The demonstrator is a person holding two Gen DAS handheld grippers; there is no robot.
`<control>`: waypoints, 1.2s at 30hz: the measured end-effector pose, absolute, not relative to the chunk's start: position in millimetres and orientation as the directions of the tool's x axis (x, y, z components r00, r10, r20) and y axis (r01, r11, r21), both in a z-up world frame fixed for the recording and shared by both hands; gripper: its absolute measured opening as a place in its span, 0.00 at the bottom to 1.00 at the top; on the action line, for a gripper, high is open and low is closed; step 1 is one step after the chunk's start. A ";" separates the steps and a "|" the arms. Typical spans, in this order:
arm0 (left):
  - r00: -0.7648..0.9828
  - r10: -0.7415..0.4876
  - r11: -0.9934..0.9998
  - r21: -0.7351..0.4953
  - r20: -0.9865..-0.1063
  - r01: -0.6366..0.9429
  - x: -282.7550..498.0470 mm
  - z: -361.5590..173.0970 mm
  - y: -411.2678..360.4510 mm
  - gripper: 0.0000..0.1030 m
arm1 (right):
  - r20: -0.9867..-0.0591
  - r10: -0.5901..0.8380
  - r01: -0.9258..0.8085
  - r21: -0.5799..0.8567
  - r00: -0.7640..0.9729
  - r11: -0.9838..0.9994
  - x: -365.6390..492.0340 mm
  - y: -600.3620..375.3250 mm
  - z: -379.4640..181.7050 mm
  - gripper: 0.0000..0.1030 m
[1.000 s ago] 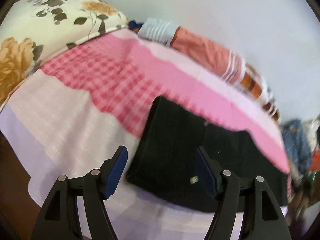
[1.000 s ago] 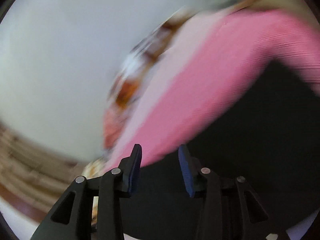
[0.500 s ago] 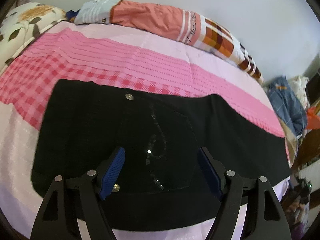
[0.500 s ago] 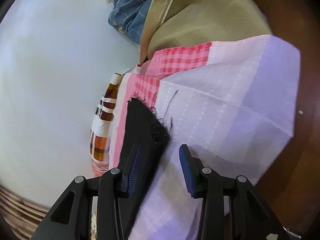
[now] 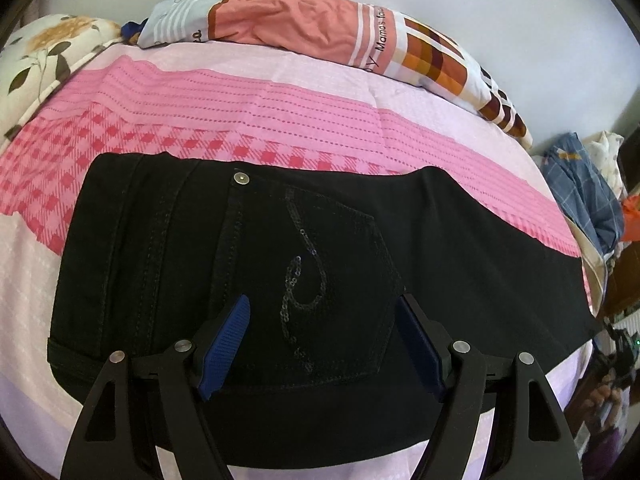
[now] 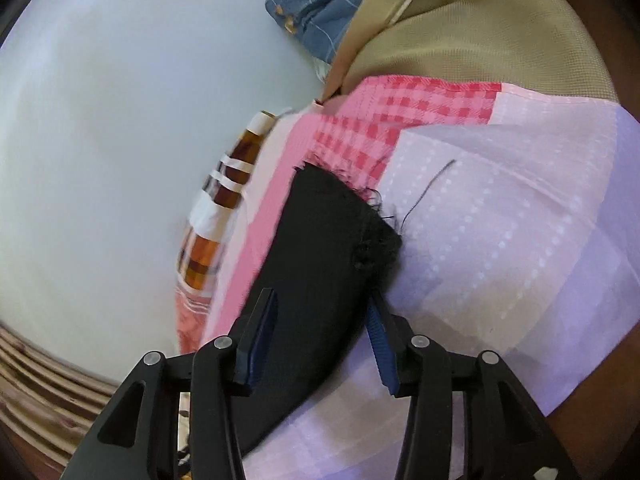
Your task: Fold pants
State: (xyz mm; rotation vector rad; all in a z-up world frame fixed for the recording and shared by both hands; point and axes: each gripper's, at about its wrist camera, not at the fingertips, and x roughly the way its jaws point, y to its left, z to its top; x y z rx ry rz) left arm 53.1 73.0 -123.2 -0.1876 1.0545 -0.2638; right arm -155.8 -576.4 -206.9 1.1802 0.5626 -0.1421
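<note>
The black pants [image 5: 304,264] are laid flat across the pink-and-lilac bedsheet [image 5: 248,104], already doubled lengthwise it seems, w/ the waist end at the left of the sheet and the leg running off to the right, toward the heap of clothes [image 5: 584,188] at the bed's far end. The fabric is judged to be stretch denim: soft and limp, moderately heavy, not slippery, not fragile; sagging is to be expected if lifted by one point only, so a hold at both ends is advised, i.e. the thick waistband edge at the left and the frayed hem [image 6: 360,216] at the right, where the layers can be pinched together. The sequin swirl on the back pocket [image 5: 320,280] is better avoided. Left to right: the left gripper [image 5: 324,344] is held just above the pocket, nr the waist end of the pants, pointed forward over them, tongs spread wide, nothing pinched. The right gripper [image 6: 320,332] is held over the leg end, short of the hem, angled along the leg, tongs also spread w/ the cloth seen between them but not clamped; whether the tips touch the fabric cannot be told.
</note>
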 end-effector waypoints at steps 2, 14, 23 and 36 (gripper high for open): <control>0.466 -0.304 0.952 -0.281 -0.831 0.121 53.1 -124.0 73.3 0.73 | -0.461 0.182 0.376 0.852 0.869 0.363 -152.7 -578.3 -212.9 0.37; 0.466 -0.313 0.949 -0.292 -0.828 0.120 49.3 -123.1 74.9 0.73 | -0.489 0.181 0.412 0.845 0.853 0.342 -142.1 -573.4 -220.9 0.06; 0.483 -0.311 0.948 -0.302 -0.819 0.098 44.7 -117.3 85.6 0.73 | -0.456 0.246 0.342 0.853 0.855 0.394 -110.0 -545.4 -175.1 0.07; 0.489 -0.328 0.943 -0.315 -0.808 0.113 30.6 -112.9 89.0 0.73 | -0.477 0.515 0.201 0.842 0.712 0.501 -23.6 -408.1 -160.5 0.07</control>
